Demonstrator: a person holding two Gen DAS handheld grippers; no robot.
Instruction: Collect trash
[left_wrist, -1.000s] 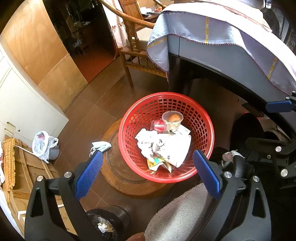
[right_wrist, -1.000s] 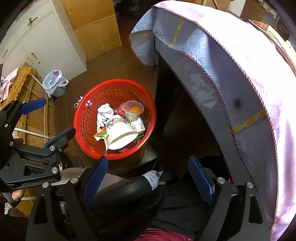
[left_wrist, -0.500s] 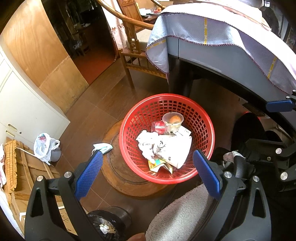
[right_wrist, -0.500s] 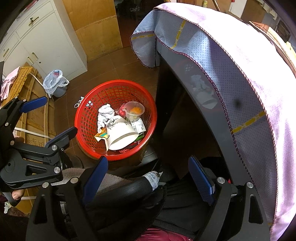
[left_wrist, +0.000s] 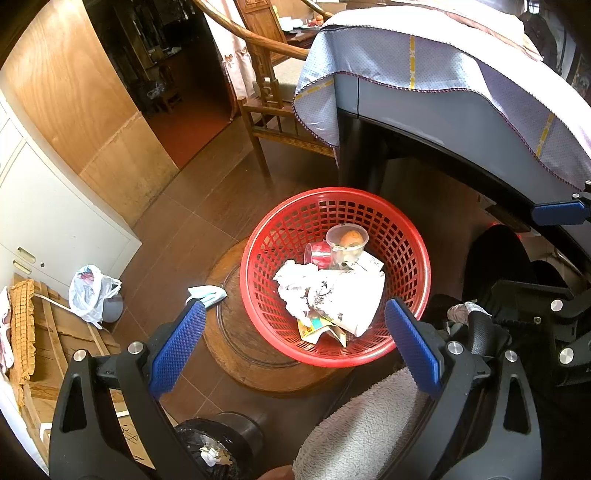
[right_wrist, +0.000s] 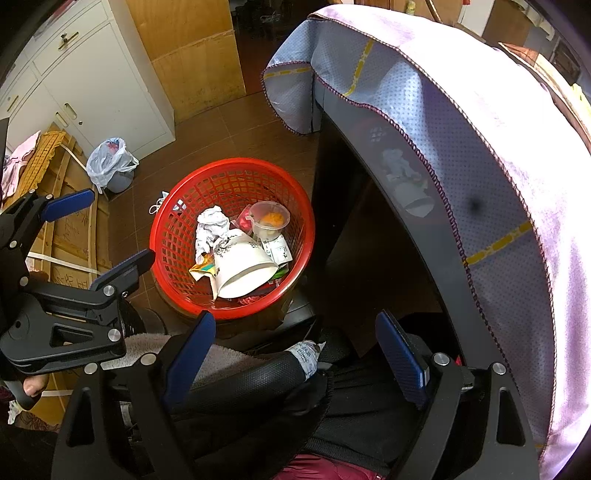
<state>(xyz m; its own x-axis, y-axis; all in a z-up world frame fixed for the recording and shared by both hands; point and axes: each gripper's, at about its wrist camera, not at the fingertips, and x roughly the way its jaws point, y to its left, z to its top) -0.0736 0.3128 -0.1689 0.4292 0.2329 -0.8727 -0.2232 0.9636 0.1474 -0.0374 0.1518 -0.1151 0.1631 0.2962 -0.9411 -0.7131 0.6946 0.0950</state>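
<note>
A red mesh basket (left_wrist: 258, 236) stands on a round wooden stool (left_wrist: 236, 332) on the floor. It holds a clear cup with something orange (left_wrist: 347, 240), a red cup (left_wrist: 317, 253), crumpled white paper (left_wrist: 295, 288), a white paper bowl (left_wrist: 354, 306) and a yellow wrapper (left_wrist: 316, 326). My left gripper (left_wrist: 294, 306) hangs open above the basket's near side, nothing between its blue pads. My right gripper (right_wrist: 295, 321) is open too, above a black armrest (right_wrist: 258, 373), with the basket (right_wrist: 177, 229) beyond it. A light blue face mask (left_wrist: 207, 293) lies on the stool's left edge.
A table under a pale blue cloth (right_wrist: 443, 129) overhangs the right side. A wooden chair (left_wrist: 266, 92) stands behind the basket, a white cabinet (left_wrist: 44, 206) at left with a small bagged bin (left_wrist: 90, 291) beside it. A black bin (left_wrist: 214, 450) is near my left gripper.
</note>
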